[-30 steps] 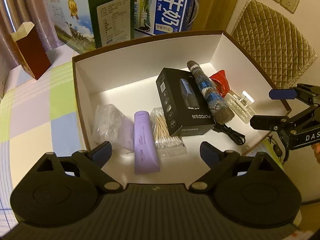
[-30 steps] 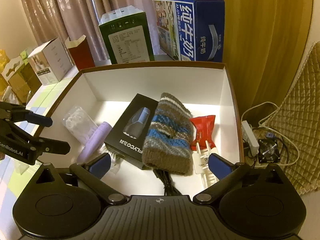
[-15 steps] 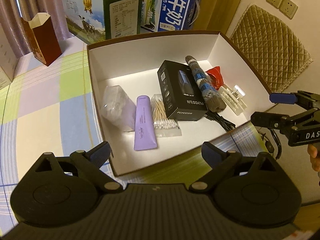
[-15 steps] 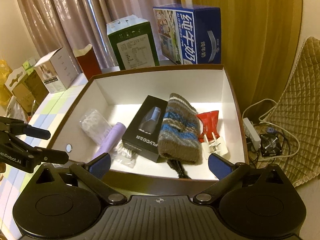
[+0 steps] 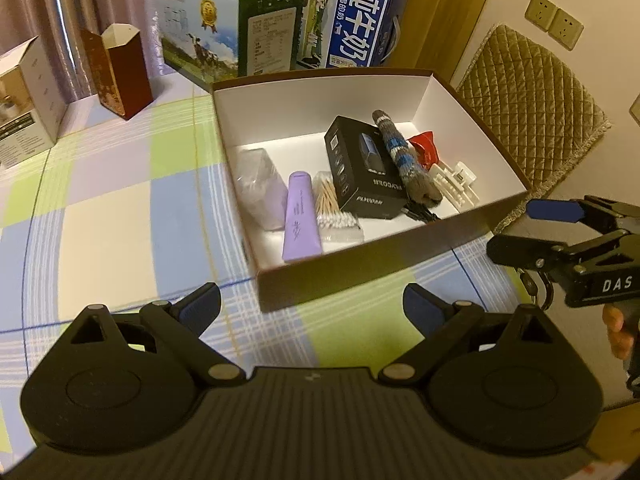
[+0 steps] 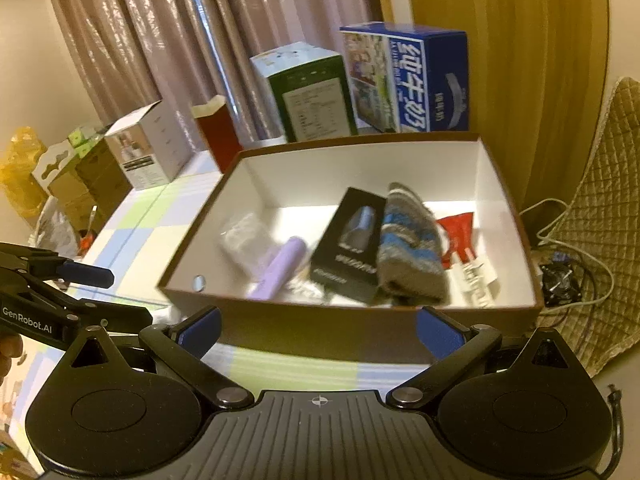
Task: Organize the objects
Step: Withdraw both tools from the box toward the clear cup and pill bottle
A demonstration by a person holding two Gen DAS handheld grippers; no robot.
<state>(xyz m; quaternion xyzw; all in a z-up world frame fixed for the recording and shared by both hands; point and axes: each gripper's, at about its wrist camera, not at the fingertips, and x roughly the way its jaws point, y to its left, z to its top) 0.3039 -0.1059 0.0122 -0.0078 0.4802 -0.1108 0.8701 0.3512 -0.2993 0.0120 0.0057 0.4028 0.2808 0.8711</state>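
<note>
Two claws hang spread and empty just short of the storage box's [image 5: 360, 268] near wall: the left claw [image 5: 312, 306] at about 7 o'clock of the box, the right claw [image 6: 318, 330] facing the same wall, with the box contents blurred in its view. By my reading every item is already inside, so the step in hand is most likely a retreat or a final check.

Left to right in the left wrist view, the box holds a clear plastic pack [image 5: 258, 190] against the 9 o'clock wall, a purple tube [image 5: 300, 216] touching it, a bag of cotton swabs [image 5: 334, 210], a black shaver box [image 5: 362, 172], a striped knit sock [image 5: 404, 164] leaning on that box, a red packet [image 5: 426, 148] and a white plug [image 5: 456, 182], with a black cable [image 5: 420, 212] at the sock's toe.

To do it well, I would lift both claws level and draw them straight away from the near wall, so no finger hooks the brown rim and drags the box across the checked bench [image 5: 120, 200].

Open room lies at 9 o'clock, on bare cloth. At 12 o'clock the milk cartons [image 5: 348, 24] stand just beside the far wall. At 3 o'clock the bench edge is close, so the right claw has little margin there.
</note>
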